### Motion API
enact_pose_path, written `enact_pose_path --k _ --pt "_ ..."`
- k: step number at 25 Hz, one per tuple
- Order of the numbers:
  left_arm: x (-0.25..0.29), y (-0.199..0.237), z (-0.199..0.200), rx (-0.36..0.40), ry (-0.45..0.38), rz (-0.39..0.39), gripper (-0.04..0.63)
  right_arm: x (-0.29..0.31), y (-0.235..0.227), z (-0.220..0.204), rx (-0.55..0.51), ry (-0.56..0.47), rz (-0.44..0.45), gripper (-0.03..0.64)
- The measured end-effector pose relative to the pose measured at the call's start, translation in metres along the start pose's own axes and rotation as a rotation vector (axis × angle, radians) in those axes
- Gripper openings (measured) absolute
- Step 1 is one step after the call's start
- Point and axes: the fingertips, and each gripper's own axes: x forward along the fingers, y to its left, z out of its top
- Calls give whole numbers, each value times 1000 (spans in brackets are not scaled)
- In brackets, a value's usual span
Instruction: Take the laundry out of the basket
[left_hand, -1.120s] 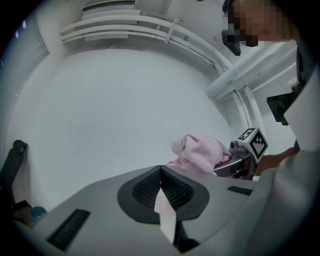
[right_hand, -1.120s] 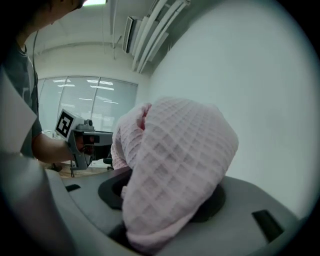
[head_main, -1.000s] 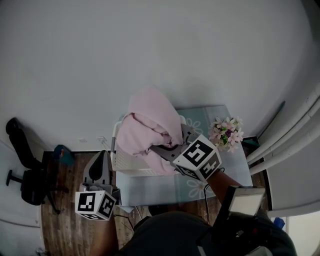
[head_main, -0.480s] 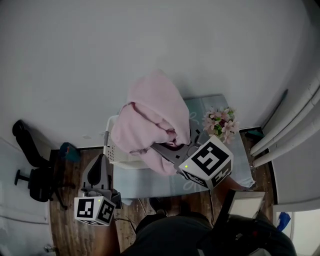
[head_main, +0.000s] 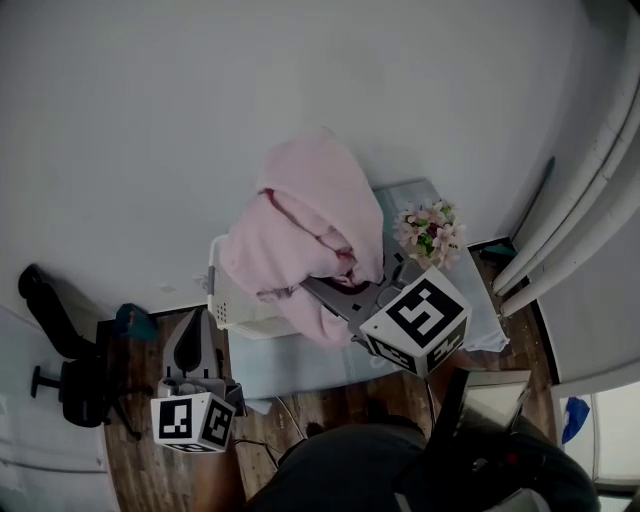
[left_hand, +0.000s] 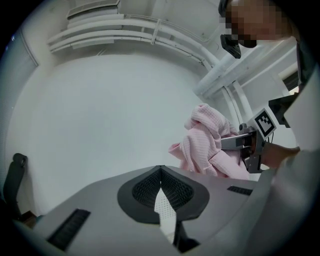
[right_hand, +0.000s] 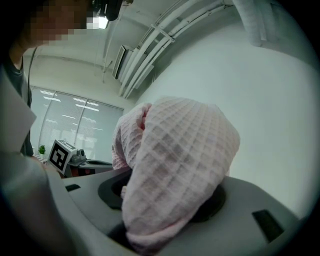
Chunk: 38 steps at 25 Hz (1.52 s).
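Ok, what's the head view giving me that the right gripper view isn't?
Only the head view shows the white basket on the table, the flowers beside it and the office chair on the floor. Only the right gripper view shows, close up, the right gripper with its jaws closed on the waffle weave of the pink cloth, plus window blinds behind. Both show the pink cloth and the left gripper, held off to the side and apart from the cloth.
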Motion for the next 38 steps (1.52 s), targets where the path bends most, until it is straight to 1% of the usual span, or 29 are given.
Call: enact_pose_path --k 3,6,12,17,20,22,26,30,34,38 --pt "-1 5 4 10 -8 -26 9 -4 0 3 19 -4 -52 255" --pt "-1 14 8 1 -19 -40 9 -6 0 6 36 -6 -101 255" --pt "5 11 7 -14 -27 -83 9 -13 0 5 7 3 -182 255" --pt "9 17 6 -16 -30 -99 9 -8 2 0 -8 15 -205 255" --pt "4 22 9 -7 -37 -105 9 -5 12 2 -28 14 -215 255" --pt "4 20 13 -1 -41 -105 9 -6 11 3 -35 14 -216 255" --pt "11 11 15 1 -37 -100 9 -12 -2 2 -19 15 -221 255" --pt "9 15 9 -2 -21 -88 9 -11 -2 -1 -27 25 -240 255" --pt "10 16 6 11 -12 -86 9 -11 -3 -3 -4 15 -242 255" --pt "12 15 1 4 -13 -89 9 -9 -5 -9 -2 25 -249 255"
